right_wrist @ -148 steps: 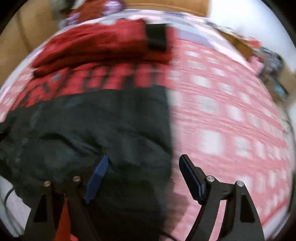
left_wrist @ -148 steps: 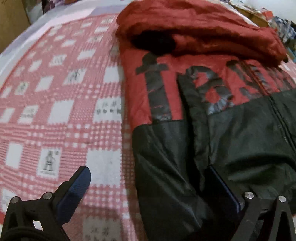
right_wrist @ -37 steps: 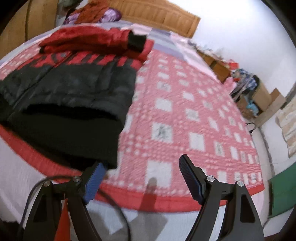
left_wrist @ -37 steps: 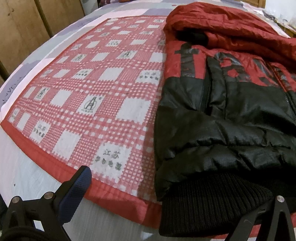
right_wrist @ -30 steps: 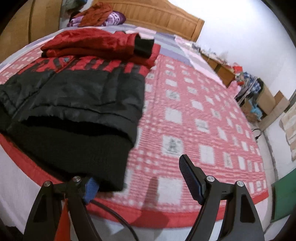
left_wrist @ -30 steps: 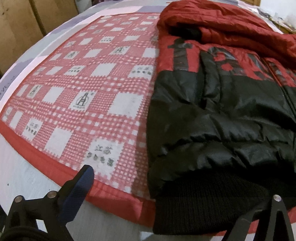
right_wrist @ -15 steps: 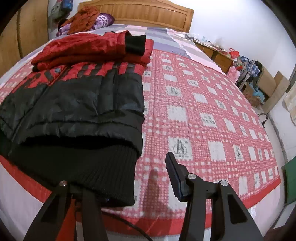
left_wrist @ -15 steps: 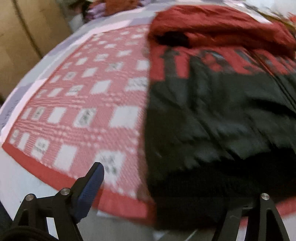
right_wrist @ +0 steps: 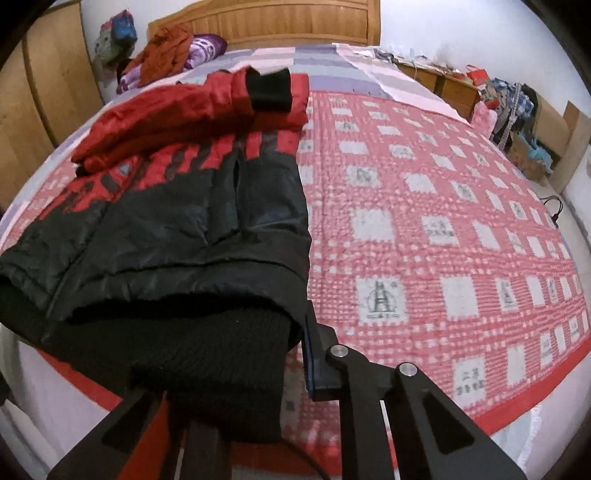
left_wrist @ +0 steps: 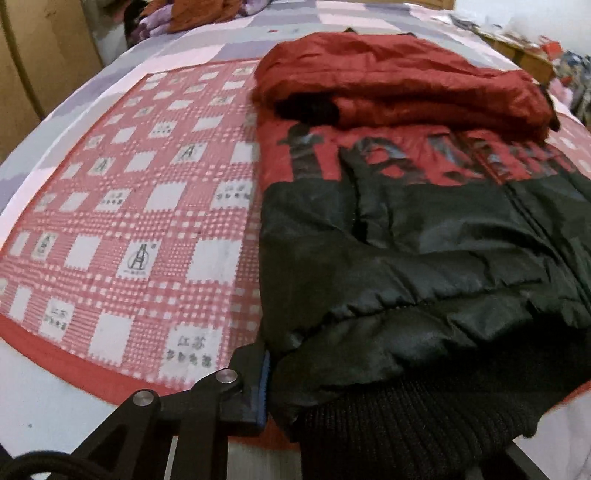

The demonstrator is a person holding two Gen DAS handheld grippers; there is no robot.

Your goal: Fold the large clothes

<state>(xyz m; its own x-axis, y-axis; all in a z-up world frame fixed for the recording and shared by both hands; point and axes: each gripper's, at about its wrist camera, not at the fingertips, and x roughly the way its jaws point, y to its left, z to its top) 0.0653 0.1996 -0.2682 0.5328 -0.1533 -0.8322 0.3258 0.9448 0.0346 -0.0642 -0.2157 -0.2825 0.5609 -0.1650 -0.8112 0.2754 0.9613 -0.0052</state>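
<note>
A red and black padded jacket (left_wrist: 424, 258) lies flat on the red checked bed cover (left_wrist: 147, 229), its red sleeves (left_wrist: 399, 81) folded across the chest. My left gripper (left_wrist: 317, 413) is closing on the left corner of the black ribbed hem (left_wrist: 424, 424); one blue pad presses the fabric and the other finger is hidden under it. In the right wrist view the jacket (right_wrist: 166, 229) fills the left side. My right gripper (right_wrist: 251, 373) is shut on the right corner of the hem (right_wrist: 207, 350), which is raised off the cover (right_wrist: 424, 221).
A wooden headboard (right_wrist: 295, 22) and a heap of clothes (right_wrist: 166, 48) stand at the bed's far end. A wooden wardrobe (right_wrist: 44, 92) runs along the left. Cluttered low furniture (right_wrist: 517, 99) lines the right wall. The bed's near edge lies just under both grippers.
Both grippers went from wide open around the hem corners to pinched on them. Both have risen a little, and the hem now lifts off the cover.
</note>
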